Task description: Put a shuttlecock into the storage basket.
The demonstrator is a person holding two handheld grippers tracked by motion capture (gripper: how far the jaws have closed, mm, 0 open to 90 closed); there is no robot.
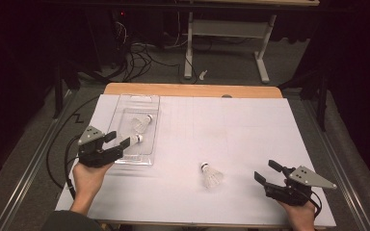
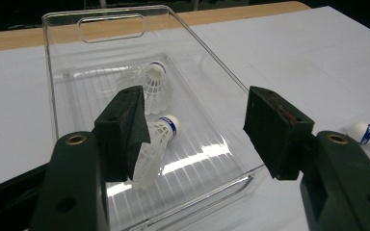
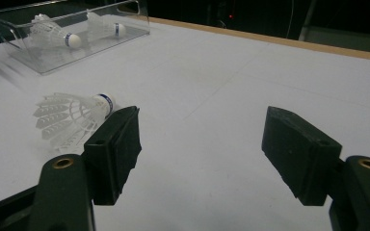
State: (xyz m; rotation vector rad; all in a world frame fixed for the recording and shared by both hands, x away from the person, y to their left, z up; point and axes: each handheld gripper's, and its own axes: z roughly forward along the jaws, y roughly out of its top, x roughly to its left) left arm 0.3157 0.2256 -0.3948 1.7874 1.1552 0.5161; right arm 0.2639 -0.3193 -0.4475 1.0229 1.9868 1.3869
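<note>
Left gripper: your left gripper (image 1: 117, 139) hangs over the near end of the clear tray (image 1: 123, 103), jaws spread wide with nothing between them.
Left hand: your left hand (image 1: 90, 174) grips it from below, at the table's left edge.
Right gripper: your right gripper (image 1: 268, 171) sits low at the near right of the table, jaws wide apart and empty.
Tray: a clear plastic tray (image 2: 67, 29) with a handle slot at its far end, resting on the left side of the white table cover (image 1: 231, 125).
Tray contents: two shuttlecocks lie inside, the far shuttlecock (image 2: 147, 84) and the near shuttlecock (image 2: 156, 139), close together, both on their sides.
Loose shuttlecock: a third shuttlecock (image 1: 210, 175) lies on the cover, well apart from the tray, between your grippers and nearer the right one; in the right gripper view it (image 3: 70, 118) lies just beyond the left jaw.
</note>
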